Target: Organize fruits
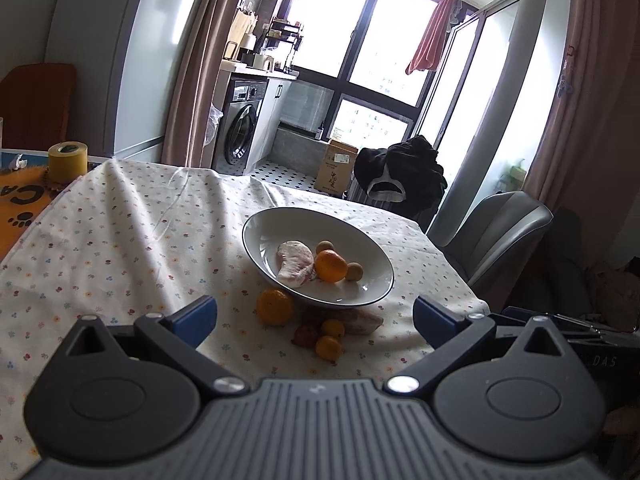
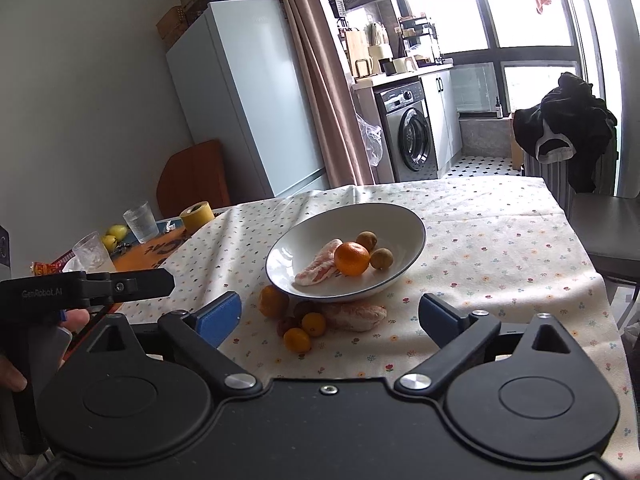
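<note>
Fruits sit partly in the white bowl and partly loose on the tabletop at its near rim: a tangerine, two kumquats and a soft pomelo segment. Round, light and likely to roll, they want gentle side-on pinches. Left tool and right tool hang released, empty.
</note>
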Action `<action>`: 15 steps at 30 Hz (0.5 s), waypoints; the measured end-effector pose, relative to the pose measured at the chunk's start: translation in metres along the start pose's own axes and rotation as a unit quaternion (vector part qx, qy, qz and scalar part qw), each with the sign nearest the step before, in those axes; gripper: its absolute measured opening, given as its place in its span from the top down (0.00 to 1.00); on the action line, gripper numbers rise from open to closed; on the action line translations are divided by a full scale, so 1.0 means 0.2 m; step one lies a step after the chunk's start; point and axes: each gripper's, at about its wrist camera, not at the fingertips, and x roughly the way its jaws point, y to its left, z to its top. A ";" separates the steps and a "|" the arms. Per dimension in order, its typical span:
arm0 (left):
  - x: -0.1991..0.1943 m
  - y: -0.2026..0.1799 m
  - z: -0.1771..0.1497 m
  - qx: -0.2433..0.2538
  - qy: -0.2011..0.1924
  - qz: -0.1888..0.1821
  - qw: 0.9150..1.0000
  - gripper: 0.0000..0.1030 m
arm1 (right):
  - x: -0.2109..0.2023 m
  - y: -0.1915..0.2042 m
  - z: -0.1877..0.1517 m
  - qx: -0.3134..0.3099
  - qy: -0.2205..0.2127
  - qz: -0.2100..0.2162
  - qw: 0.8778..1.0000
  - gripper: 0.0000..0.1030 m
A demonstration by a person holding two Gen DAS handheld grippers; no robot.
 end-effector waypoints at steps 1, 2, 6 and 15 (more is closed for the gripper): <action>-0.01 0.00 0.00 0.002 -0.001 0.002 1.000 0.00 | -0.01 0.00 0.00 -0.001 -0.001 0.001 1.000 0.03; -0.02 -0.01 -0.01 0.006 -0.003 0.004 1.000 0.00 | -0.02 0.01 0.00 -0.003 -0.002 0.002 1.000 0.02; -0.06 -0.03 -0.02 0.014 -0.011 0.004 1.000 0.00 | -0.07 0.01 -0.01 -0.003 -0.007 0.005 1.000 0.00; -0.07 -0.03 -0.05 0.019 0.000 0.012 1.000 0.00 | -0.12 0.01 -0.06 -0.014 -0.005 0.009 1.000 0.00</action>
